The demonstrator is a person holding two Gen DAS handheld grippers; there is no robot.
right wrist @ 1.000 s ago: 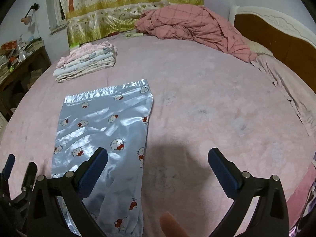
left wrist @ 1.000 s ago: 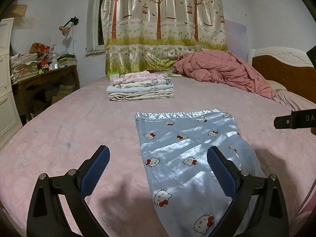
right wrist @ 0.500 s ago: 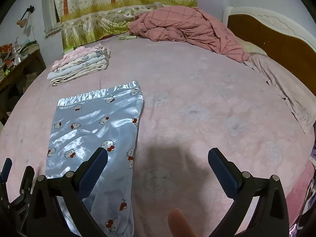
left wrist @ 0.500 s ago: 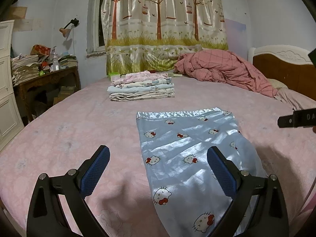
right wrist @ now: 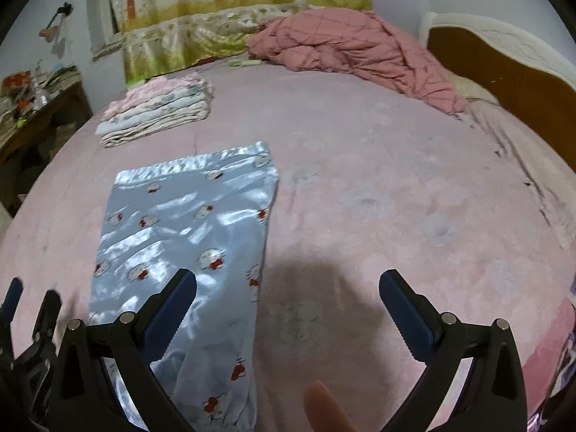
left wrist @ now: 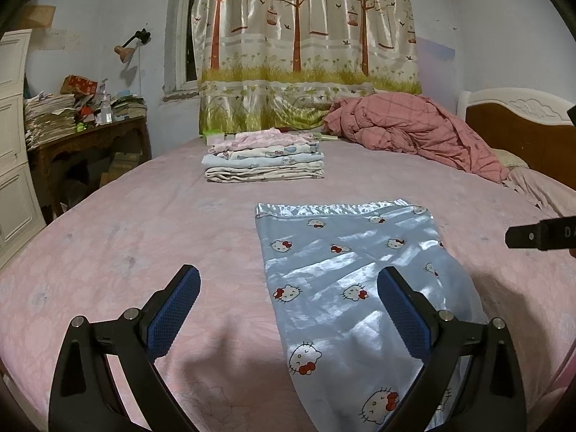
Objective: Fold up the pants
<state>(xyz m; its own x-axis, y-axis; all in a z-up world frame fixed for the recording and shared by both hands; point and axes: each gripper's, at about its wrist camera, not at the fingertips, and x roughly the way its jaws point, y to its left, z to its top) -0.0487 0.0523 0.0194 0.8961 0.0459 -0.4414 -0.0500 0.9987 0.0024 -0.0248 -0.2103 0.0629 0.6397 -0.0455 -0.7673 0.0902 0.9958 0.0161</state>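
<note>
Both grippers have drifted slightly; nothing on the bed moved. From the left wrist, the left gripper (left wrist: pixel 288 298) hovers spread wide over the pants (left wrist: pixel 360 280), flat on the pink bedspread (left wrist: pixel 126 244). From the right wrist, the right gripper (right wrist: pixel 288 302) gapes empty beside them.

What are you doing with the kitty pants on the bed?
A person is folding them. The shiny blue pants lie flat on the pink bed, already doubled leg over leg. The left claw and right claw both hover open above them, holding nothing. A stack of folded clothes waits farther back.
</note>
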